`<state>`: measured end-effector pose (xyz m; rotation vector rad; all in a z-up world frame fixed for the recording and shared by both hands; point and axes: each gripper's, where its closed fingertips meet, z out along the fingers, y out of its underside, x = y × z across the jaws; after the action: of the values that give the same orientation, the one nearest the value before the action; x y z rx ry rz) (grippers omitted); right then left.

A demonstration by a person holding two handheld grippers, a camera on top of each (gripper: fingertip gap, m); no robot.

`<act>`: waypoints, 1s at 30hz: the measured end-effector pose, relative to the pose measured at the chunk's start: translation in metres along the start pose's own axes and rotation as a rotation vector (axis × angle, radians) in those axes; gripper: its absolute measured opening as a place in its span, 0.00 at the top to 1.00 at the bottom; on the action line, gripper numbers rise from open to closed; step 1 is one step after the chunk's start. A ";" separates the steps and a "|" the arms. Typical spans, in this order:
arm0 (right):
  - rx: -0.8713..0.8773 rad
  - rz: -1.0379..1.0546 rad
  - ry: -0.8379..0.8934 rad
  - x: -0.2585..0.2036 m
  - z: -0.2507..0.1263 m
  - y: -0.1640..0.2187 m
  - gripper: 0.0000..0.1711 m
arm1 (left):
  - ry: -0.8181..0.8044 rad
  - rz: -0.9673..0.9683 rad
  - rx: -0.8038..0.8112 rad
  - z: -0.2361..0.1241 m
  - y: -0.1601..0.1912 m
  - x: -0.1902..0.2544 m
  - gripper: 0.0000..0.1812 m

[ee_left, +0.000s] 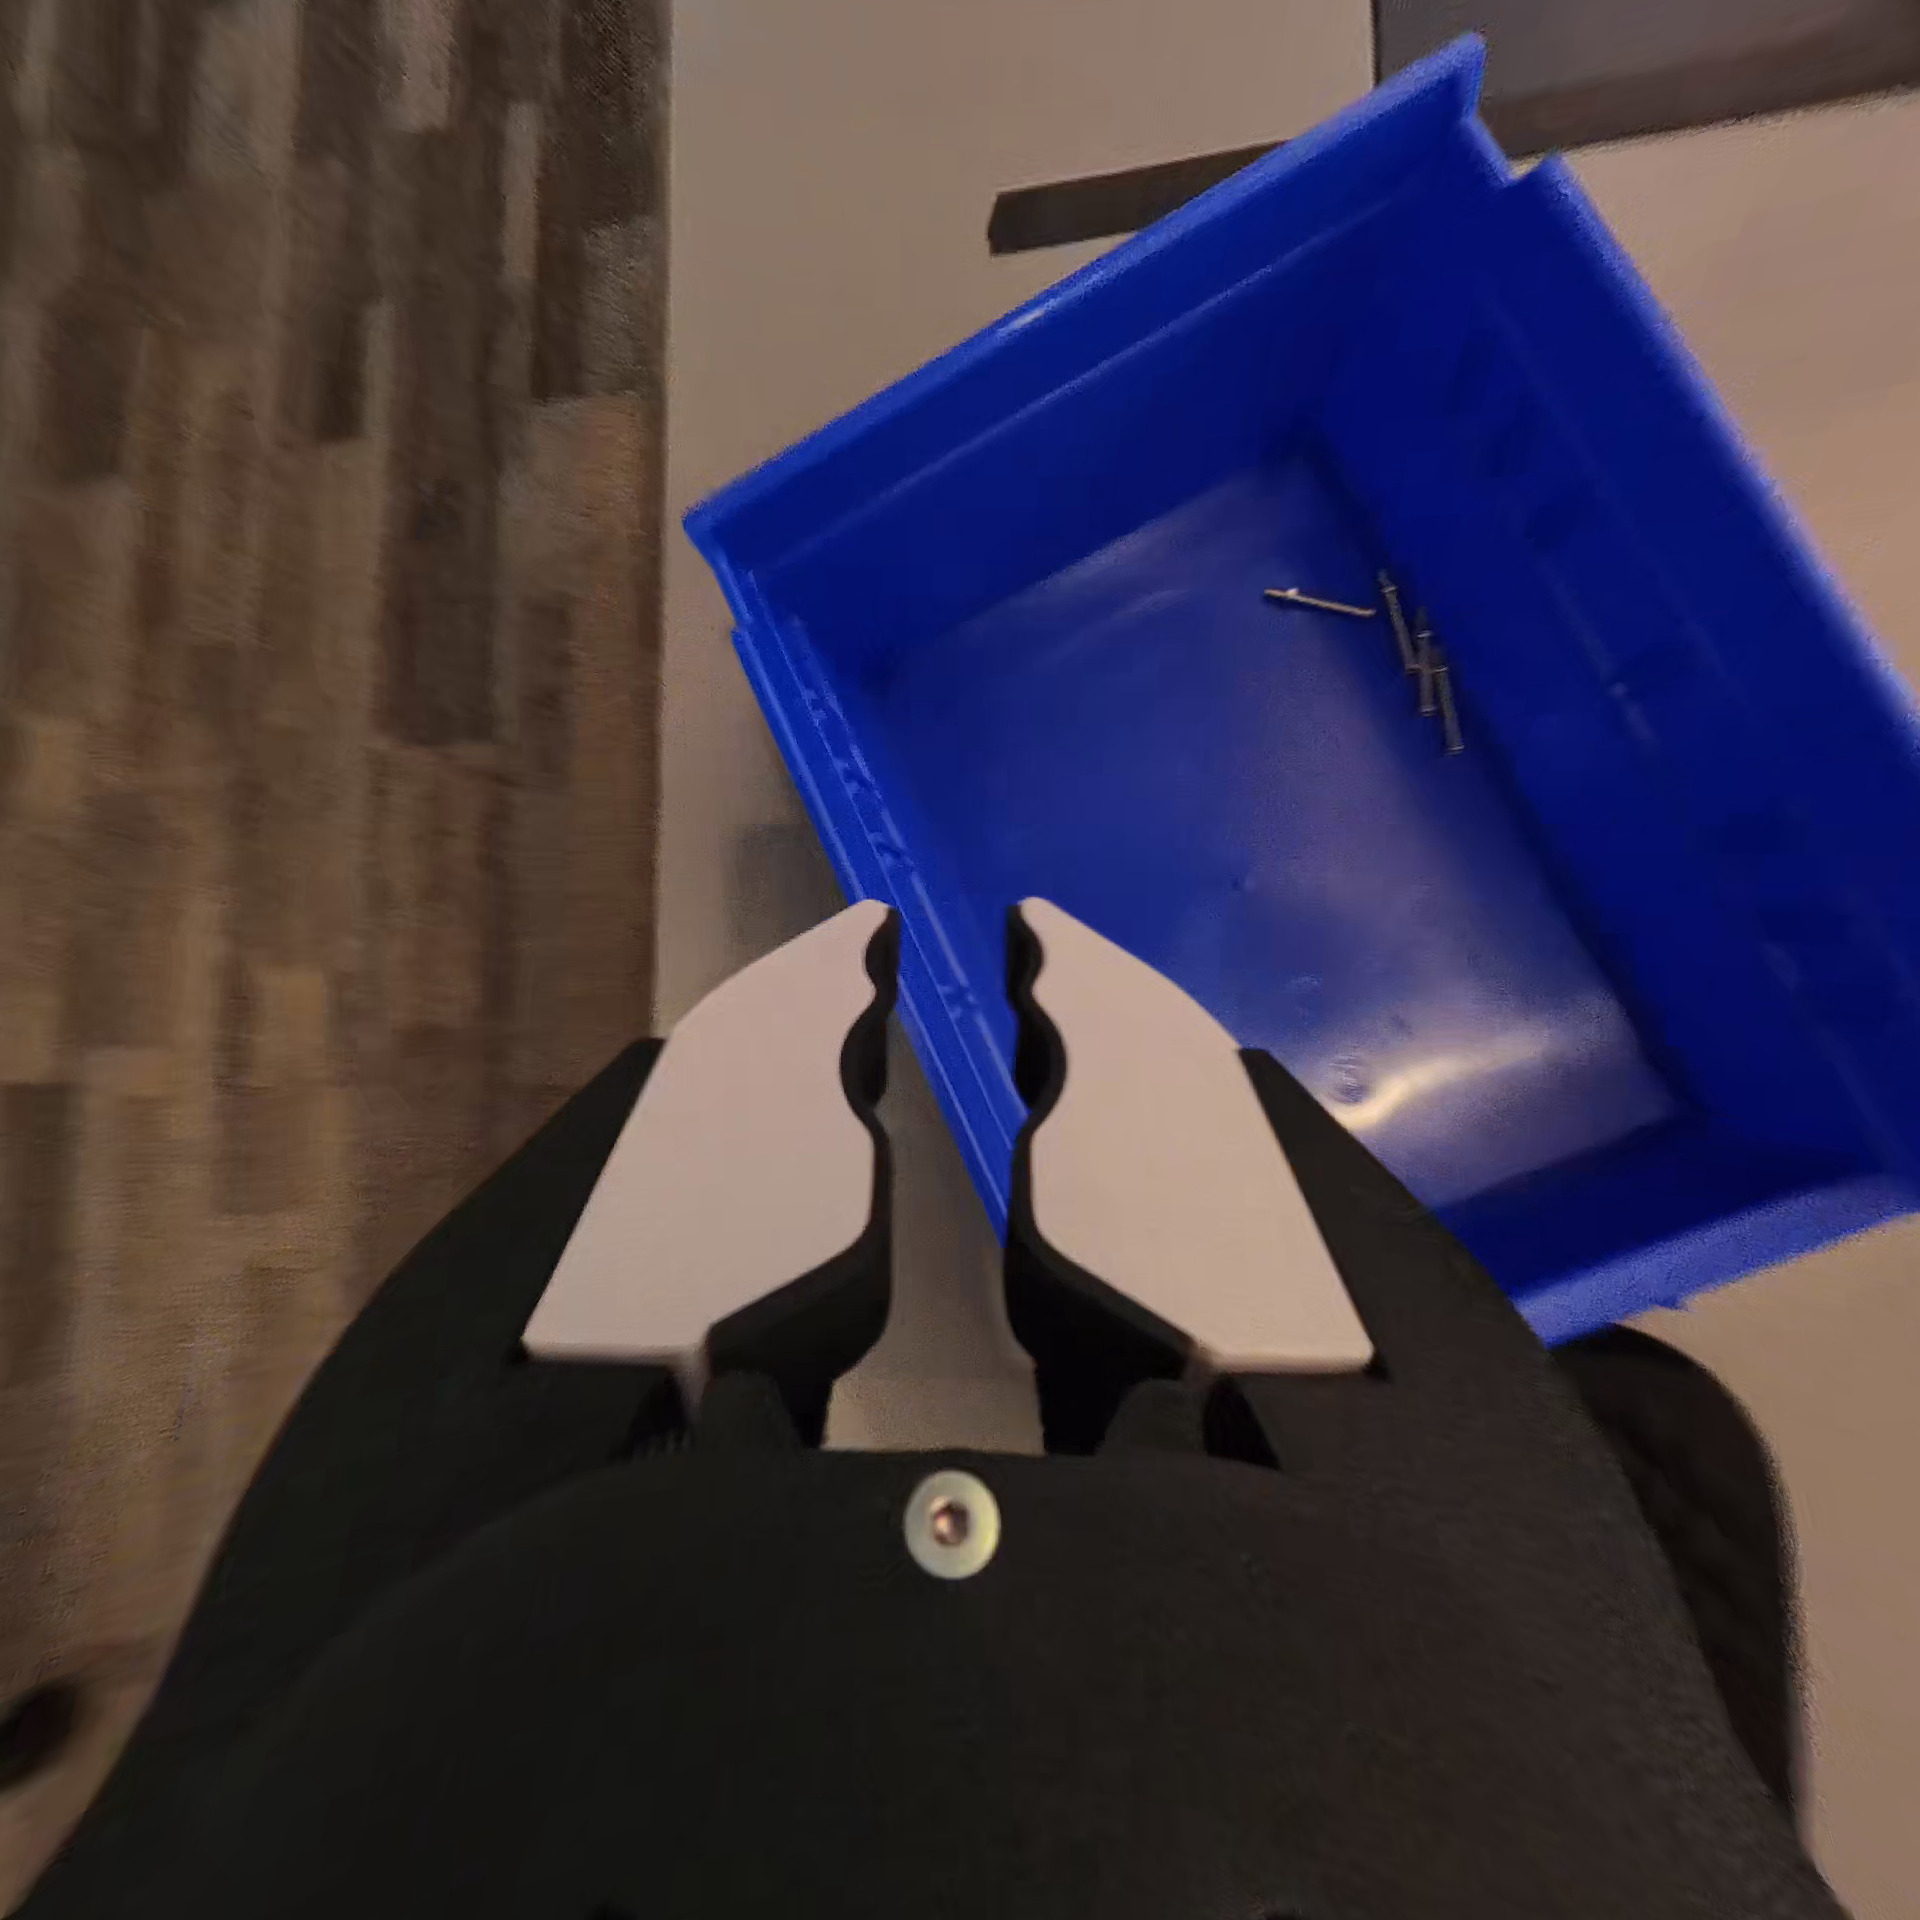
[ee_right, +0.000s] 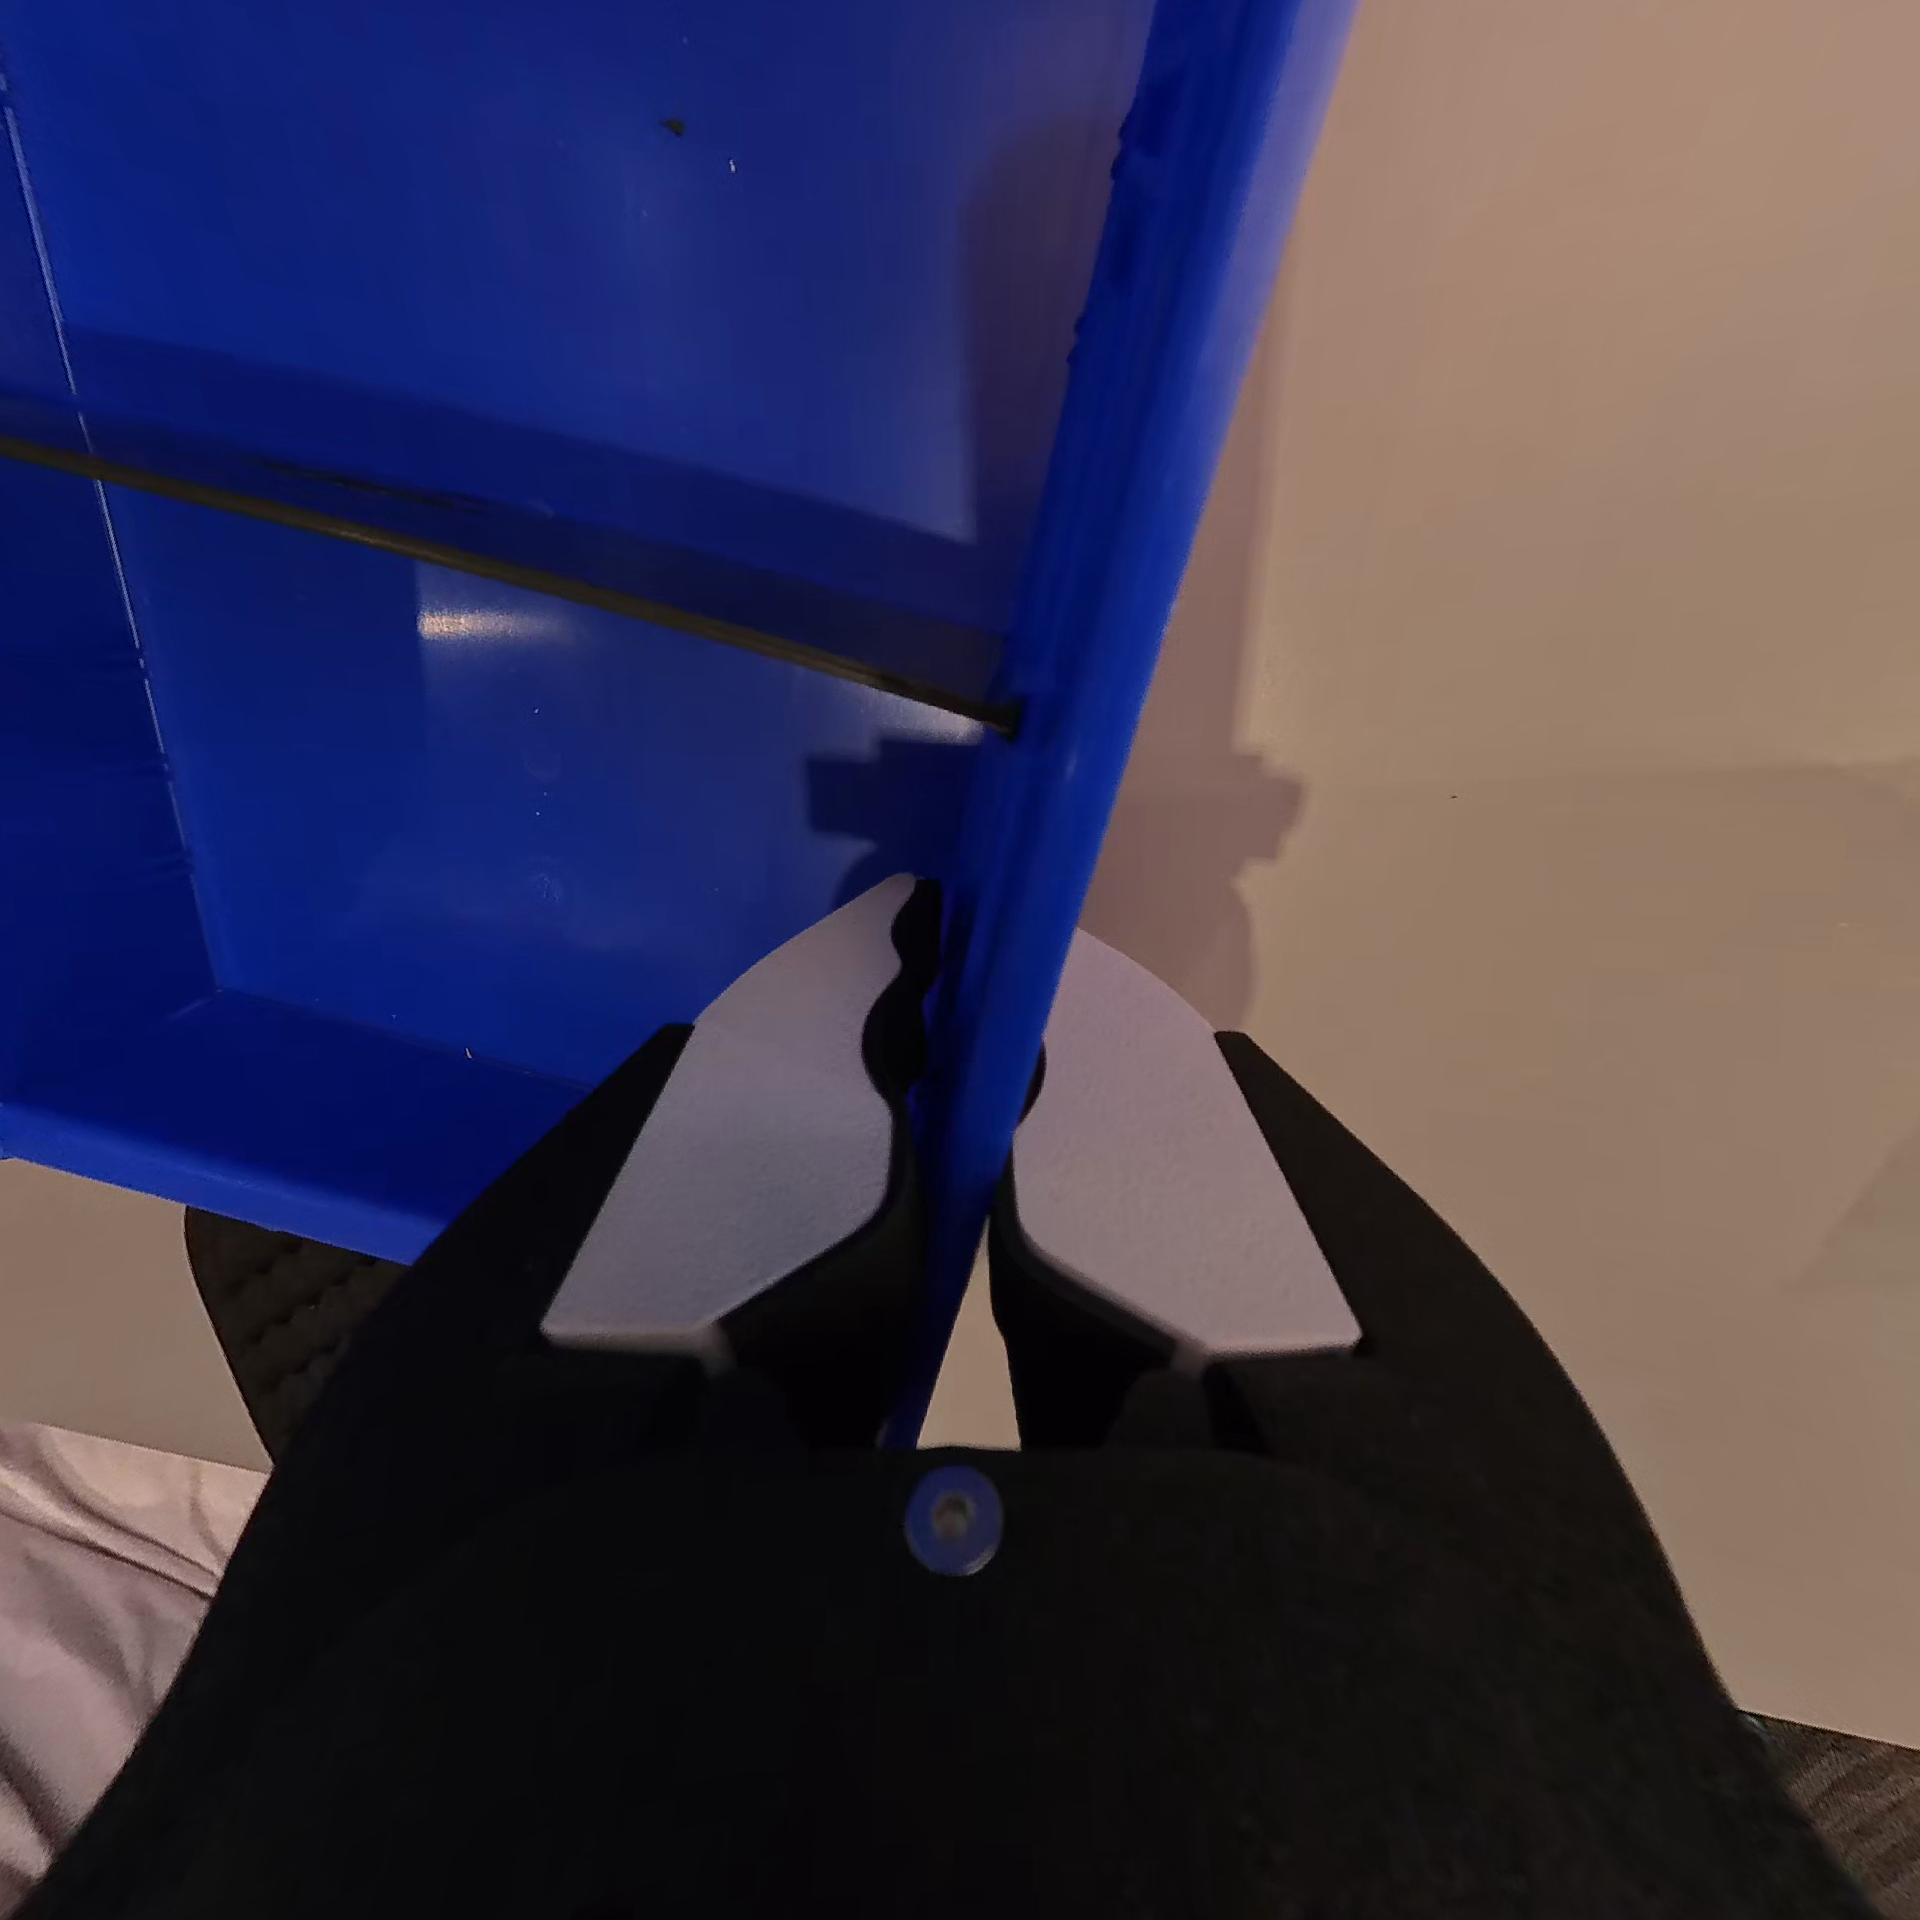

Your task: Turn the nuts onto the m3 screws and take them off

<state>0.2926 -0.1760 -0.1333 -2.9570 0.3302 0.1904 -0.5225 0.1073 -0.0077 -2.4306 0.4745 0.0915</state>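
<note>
In the left wrist view a blue plastic bin (ee_left: 1299,831) sits tilted, and several thin metal screws (ee_left: 1425,665) lie on its floor near the far right wall. My left gripper (ee_left: 951,920) is closed on the bin's near left wall, one finger on each side. In the right wrist view my right gripper (ee_right: 982,914) is shut on the right side wall of a blue bin (ee_right: 1081,582), which has a thin black strip (ee_right: 520,566) across it. A tiny dark speck (ee_right: 673,127) lies on the bin's far floor; I cannot tell if it is a nut.
A pale tabletop (ee_right: 1558,935) lies under and to the right of the bin. A brown patterned floor (ee_left: 312,623) fills the left of the left wrist view. A black textured object (ee_right: 260,1278) sits under the bin's near edge, next to grey cloth (ee_right: 83,1558). Some 85 cm of space lies between my two pairs of fingers.
</note>
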 end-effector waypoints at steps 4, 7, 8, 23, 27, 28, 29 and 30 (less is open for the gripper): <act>-0.005 0.005 -0.001 0.000 0.000 0.000 0.95 | 0.275 -0.315 -0.155 0.004 0.036 0.007 0.69; -0.006 0.008 0.002 -0.001 0.000 0.001 0.95 | 0.254 -0.342 -0.211 0.018 0.046 -0.001 0.78; -0.005 0.009 0.002 -0.001 0.000 0.001 0.95 | 0.223 -0.340 -0.251 0.023 0.052 -0.002 0.79; -0.015 0.014 -0.005 -0.004 0.000 0.003 0.95 | 0.192 -0.035 -0.442 0.079 0.062 0.023 0.95; -0.016 0.014 -0.007 -0.004 0.000 0.003 0.95 | 0.247 0.056 -0.429 0.081 0.056 0.033 0.95; -0.017 0.014 -0.007 -0.004 0.000 0.003 0.95 | 0.263 0.086 -0.425 0.082 0.054 0.036 0.95; -0.020 0.015 -0.007 -0.004 0.000 0.003 0.95 | 0.273 0.118 -0.421 0.082 0.052 0.038 0.95; -0.024 0.016 -0.008 -0.004 0.000 0.003 0.95 | 0.281 0.136 -0.417 0.083 0.051 0.040 0.95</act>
<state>0.2878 -0.1784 -0.1334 -2.9769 0.3526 0.2089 -0.4990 0.1096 -0.1104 -2.8322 0.8156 -0.1067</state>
